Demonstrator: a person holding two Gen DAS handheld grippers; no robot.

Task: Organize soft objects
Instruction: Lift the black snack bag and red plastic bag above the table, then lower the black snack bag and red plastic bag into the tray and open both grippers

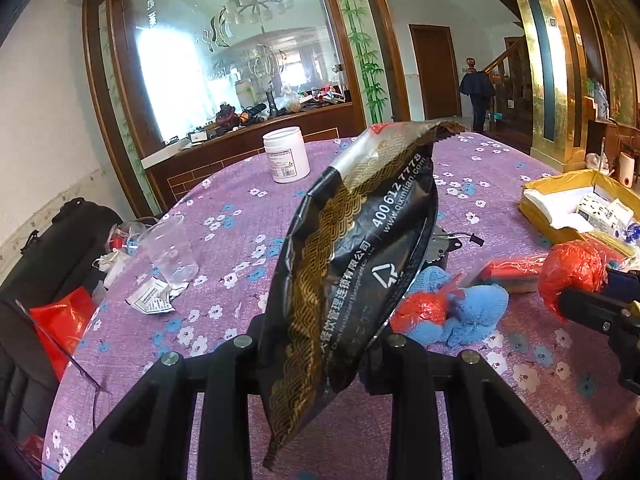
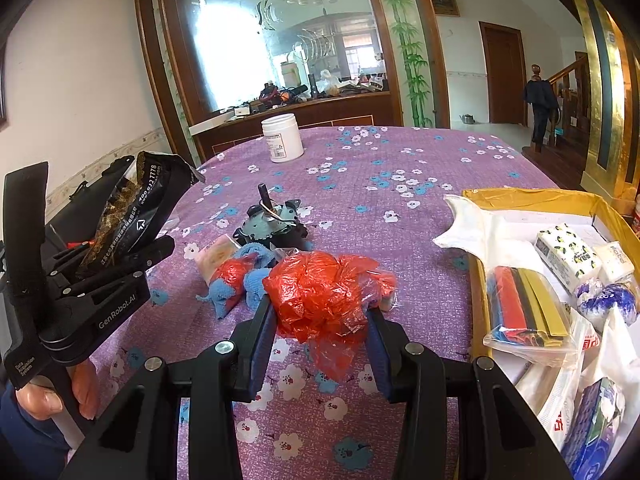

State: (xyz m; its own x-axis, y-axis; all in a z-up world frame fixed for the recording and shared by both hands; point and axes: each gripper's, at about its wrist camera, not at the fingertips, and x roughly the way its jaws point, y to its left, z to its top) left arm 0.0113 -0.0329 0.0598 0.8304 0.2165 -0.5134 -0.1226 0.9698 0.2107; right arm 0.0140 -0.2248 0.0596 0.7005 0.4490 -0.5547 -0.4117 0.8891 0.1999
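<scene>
My left gripper is shut on a black and gold foil pouch, which it holds up tilted above the table. From the right wrist view the same left gripper and pouch appear at the left. A crumpled red plastic bag is pinched between the pads of my right gripper, lifted a little over the purple cloth; it shows as a red bag at the right of the left wrist view. A blue knitted cloth with another red wad lies on the table ahead.
A yellow cardboard box at the right holds tissue packs, a bag of coloured strips and white cloth. A small motor, a white jar and a clear plastic cup stand on the floral tablecloth. A hand grips the left tool.
</scene>
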